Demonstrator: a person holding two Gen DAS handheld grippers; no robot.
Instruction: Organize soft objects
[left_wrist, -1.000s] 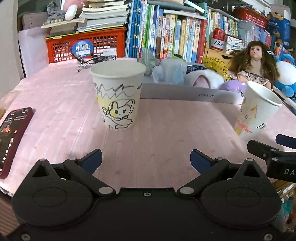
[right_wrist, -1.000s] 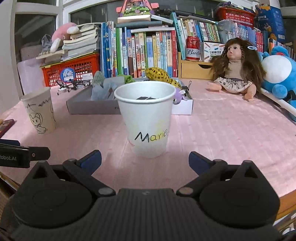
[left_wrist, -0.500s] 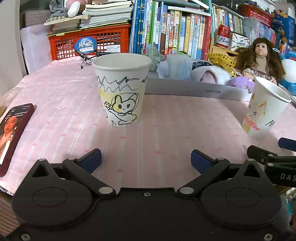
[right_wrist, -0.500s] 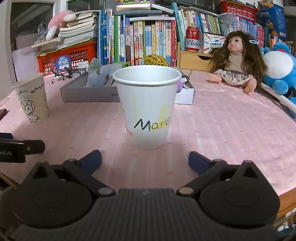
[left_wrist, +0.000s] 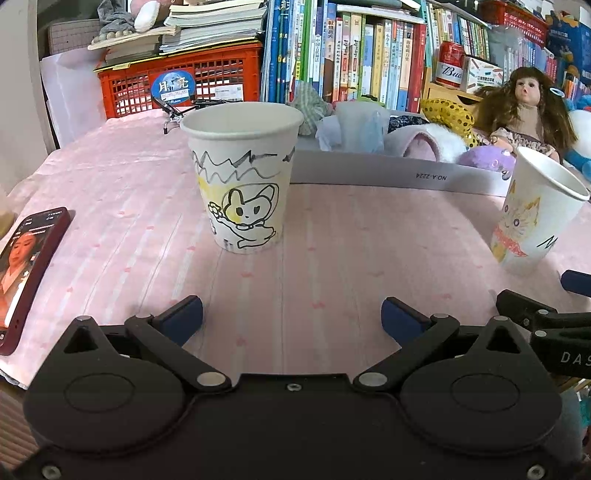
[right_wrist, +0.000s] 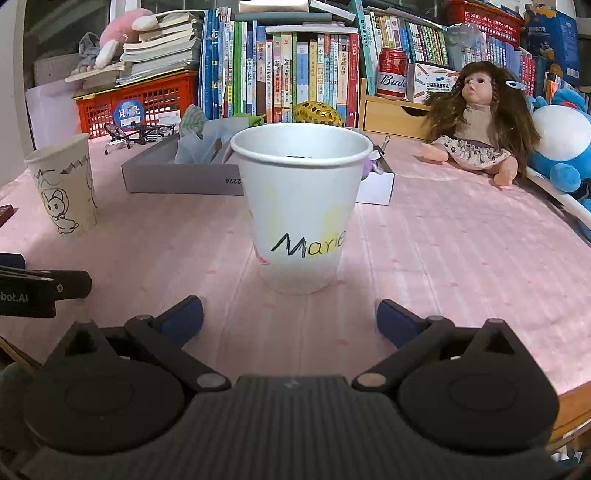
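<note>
A paper cup with a rabbit drawing stands on the pink tablecloth ahead of my left gripper, which is open and empty; the cup also shows in the right wrist view. A paper cup lettered "Marie" stands just ahead of my right gripper, also open and empty; it shows in the left wrist view. Behind them a grey box holds soft things: a green cloth, a pink-and-white plush, a purple toy, a yellow sequin pouch.
A phone lies at the table's left edge. A doll and a blue plush sit at the right. Books, a red crate, a beer can and a small bicycle model line the back.
Both grippers have drawn a little closer to their cups and the views have risen slightly. Both stay open.
</note>
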